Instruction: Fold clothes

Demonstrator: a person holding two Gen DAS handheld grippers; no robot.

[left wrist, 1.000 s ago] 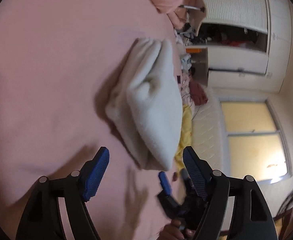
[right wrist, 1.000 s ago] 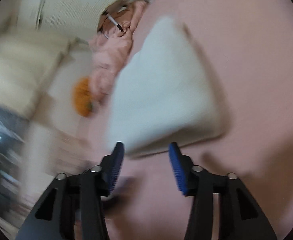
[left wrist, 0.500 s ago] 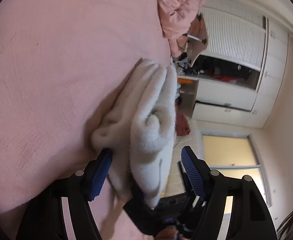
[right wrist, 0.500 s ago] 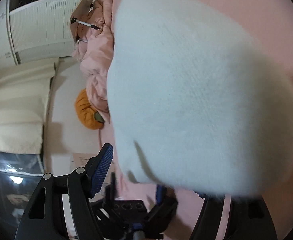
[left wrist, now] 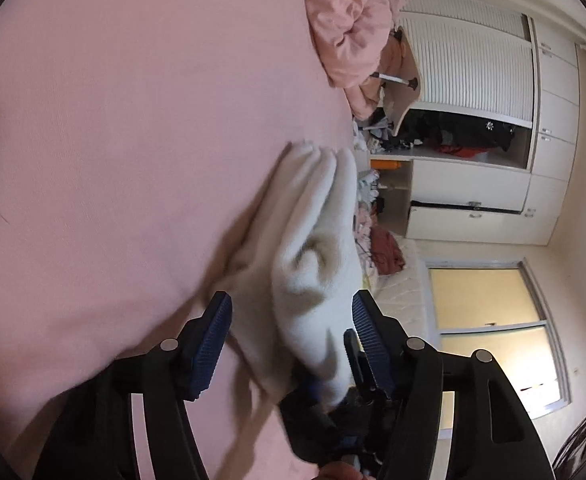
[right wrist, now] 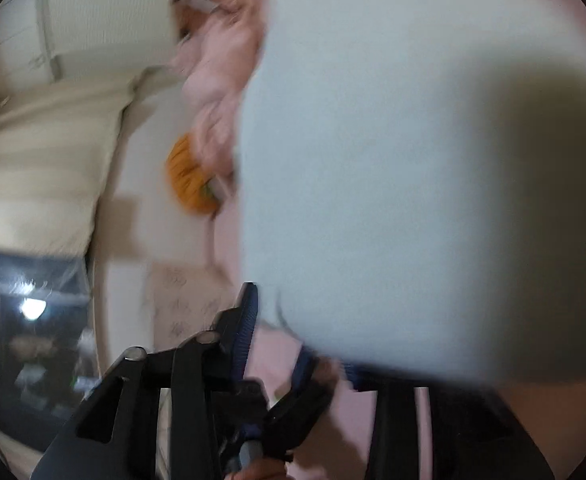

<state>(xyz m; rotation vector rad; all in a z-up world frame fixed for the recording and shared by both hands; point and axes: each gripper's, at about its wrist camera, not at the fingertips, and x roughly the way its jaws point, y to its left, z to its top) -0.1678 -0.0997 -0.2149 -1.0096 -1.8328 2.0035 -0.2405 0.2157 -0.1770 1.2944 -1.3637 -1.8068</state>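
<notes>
Nearest, left wrist view: left gripper (left wrist: 291, 322) fingers stand apart, straddling the near end of a folded white fleece garment (left wrist: 313, 248) without clamping it. Right gripper (left wrist: 347, 364) enters at 5 o'clock beneath that near end; grip not resolvable. Garment lies on the pink bed sheet (left wrist: 133, 120), running toward 12 o'clock. Right wrist view, blurred: garment (right wrist: 413, 160) fills the frame from 12 to 4 o'clock, hiding one finger of the right gripper (right wrist: 305, 332); fingers' state cannot be told. Beyond: crumpled pink bedding (left wrist: 349, 20) at 1 o'clock, white wardrobe (left wrist: 493, 120) at 2 o'clock, orange cushion (right wrist: 191, 178).
</notes>
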